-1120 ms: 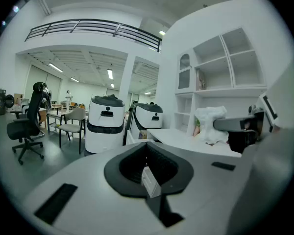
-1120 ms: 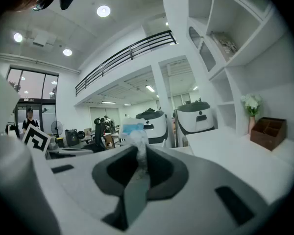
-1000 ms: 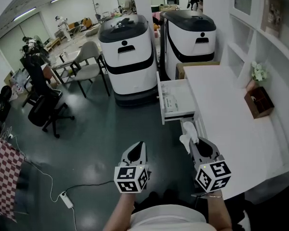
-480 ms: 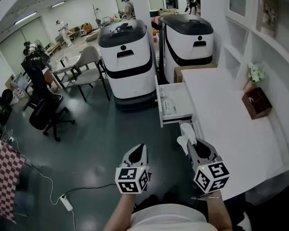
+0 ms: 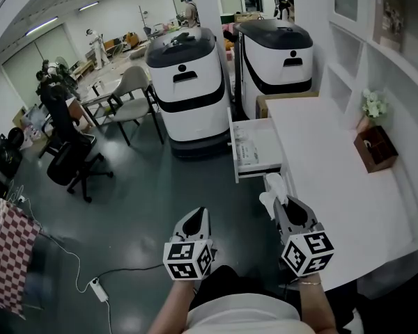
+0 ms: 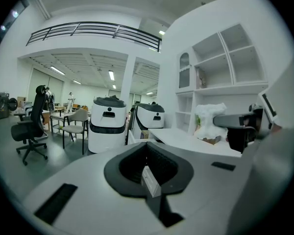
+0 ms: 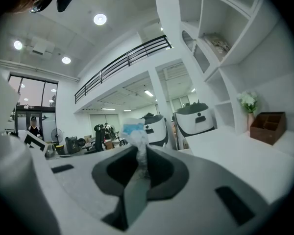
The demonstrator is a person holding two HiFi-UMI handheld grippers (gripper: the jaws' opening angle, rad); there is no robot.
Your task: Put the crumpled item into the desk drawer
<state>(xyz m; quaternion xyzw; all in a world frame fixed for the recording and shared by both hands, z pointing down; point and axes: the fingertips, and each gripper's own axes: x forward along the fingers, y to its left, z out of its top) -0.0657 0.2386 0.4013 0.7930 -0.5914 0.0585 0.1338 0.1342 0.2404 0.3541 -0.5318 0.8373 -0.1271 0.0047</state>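
My right tool [image 5: 284, 204] pinches the crumpled paper [image 5: 272, 193] by its lower end, just short of the open drawer [image 5: 259, 172]. It looks feather-light and soft, so I judge a gentle pinch enough. My left tool [image 5: 198, 213] is closed and empty.

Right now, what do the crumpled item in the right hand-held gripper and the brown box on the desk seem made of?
Crumpled item: likely thin tissue or paper, matte white with a blue patch, softly creased. Brown box: probably wood, dark matte, rigid flat walls with compartments.
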